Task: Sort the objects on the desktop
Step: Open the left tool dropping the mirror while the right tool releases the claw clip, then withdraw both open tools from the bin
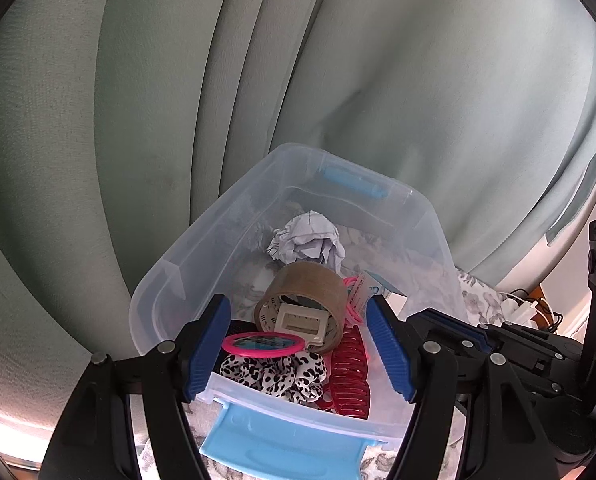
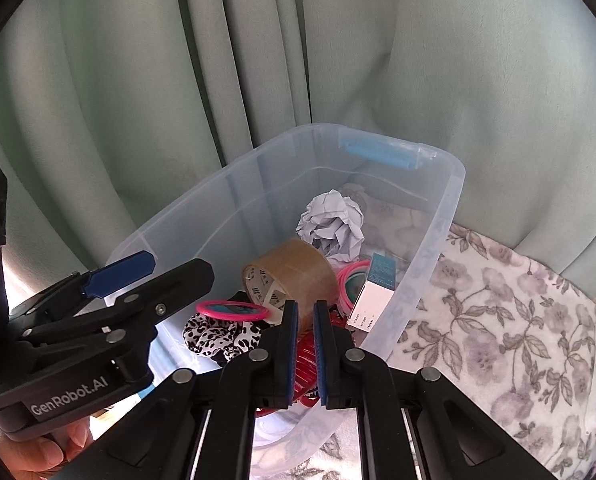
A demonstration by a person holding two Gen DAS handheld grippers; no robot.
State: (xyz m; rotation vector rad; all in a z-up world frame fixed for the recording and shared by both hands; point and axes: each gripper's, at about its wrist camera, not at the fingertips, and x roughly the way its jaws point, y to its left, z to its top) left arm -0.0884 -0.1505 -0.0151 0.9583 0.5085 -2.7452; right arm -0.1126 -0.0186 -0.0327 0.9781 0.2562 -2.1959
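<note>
Both grippers hang over the clear plastic bin (image 2: 438, 236) that sits on a floral cloth (image 2: 498, 320). The left gripper (image 1: 298, 344) has its fingers spread wide, empty. The right gripper (image 2: 306, 344) has its fingers drawn narrow, nothing pinched between them. Inside the bin lie a crumpled paper ball (image 2: 332, 224), a brown tape roll (image 2: 293, 276), a pink hoop (image 2: 231, 310), a spotted scrunchie (image 2: 217, 336), a red hair claw (image 1: 350, 372) and a small box (image 2: 374, 292).
</note>
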